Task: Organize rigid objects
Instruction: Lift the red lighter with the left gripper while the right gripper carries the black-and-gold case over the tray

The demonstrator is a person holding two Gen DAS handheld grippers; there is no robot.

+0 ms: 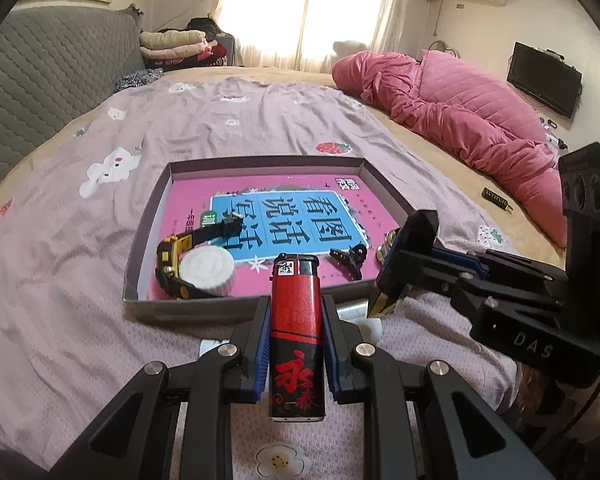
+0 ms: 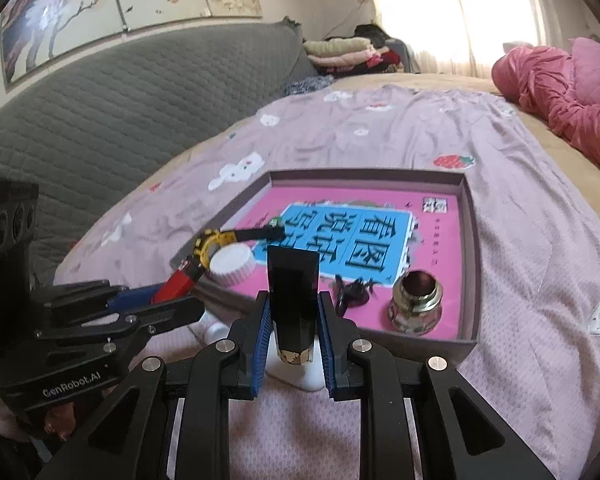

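My left gripper (image 1: 295, 312) is shut on a red and black lighter (image 1: 296, 336), held just short of the near rim of a shallow grey box (image 1: 180, 310). My right gripper (image 2: 293, 312) is shut on a black wedge-shaped object with a gold tip (image 2: 294, 304), also near the box's front edge (image 2: 420, 346); it shows in the left wrist view (image 1: 404, 264). In the box, on a pink book (image 1: 300, 196), lie a yellow-black watch (image 1: 172, 256), a white round lid (image 1: 206, 270), a black clip (image 1: 348, 260) and a brass jar (image 2: 416, 304).
The box sits on a lilac patterned sheet (image 1: 80, 260) on a bed. A pink quilt (image 1: 460, 108) lies at the far right, a grey quilted headboard (image 1: 52, 72) on the left. A small dark item (image 1: 498, 199) lies on the tan mattress at right.
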